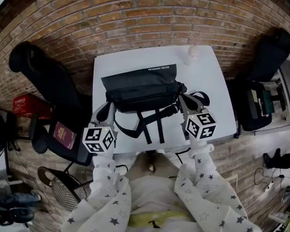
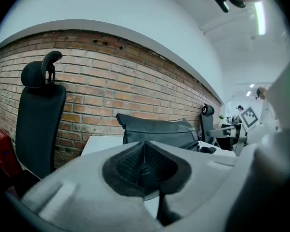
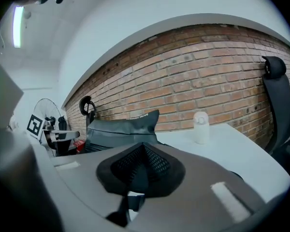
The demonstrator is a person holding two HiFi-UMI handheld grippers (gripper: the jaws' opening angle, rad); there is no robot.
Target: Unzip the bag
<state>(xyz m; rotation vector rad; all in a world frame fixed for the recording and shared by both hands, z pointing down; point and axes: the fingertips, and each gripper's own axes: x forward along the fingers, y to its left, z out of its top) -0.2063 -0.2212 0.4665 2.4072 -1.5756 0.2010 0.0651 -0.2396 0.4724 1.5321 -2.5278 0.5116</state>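
Bag (image 1: 142, 88), black and soft, lay across the middle of the white counter (image 1: 212, 81) in the head view, its straps (image 1: 152, 124) trailing toward the near edge. The left claw (image 1: 105, 108) sat at the bag's near left corner and the right claw (image 1: 191, 99) at its right end, beside a loop of strap. From above it could not be told whether either touched the fabric, and the zipper could not be made out. A small white bottle (image 1: 192, 55) stood near the counter's far right corner, well apart from the bag. A black chair (image 1: 43, 76) on the left carried a dark red booklet (image 1: 64, 135) on its seat. Star-printed sleeves (image 1: 108, 192) were cut off by the bottom edge.

In the left gripper view, the left claw (image 2: 144, 163) was closed, its dark pads meeting with nothing seen between them. Its grey body hid the lower part of the bag (image 2: 157, 132) and most of the counter (image 2: 99, 143). A brick wall (image 2: 111, 81) ran behind.

In the right gripper view, the right claw (image 3: 144, 167) was likewise closed, with nothing visible in its grip. Only the bag's (image 3: 123, 129) upper part showed beyond it, the print there too small to read. The bottle (image 3: 200, 127) stood to the right on the counter (image 3: 241, 149).
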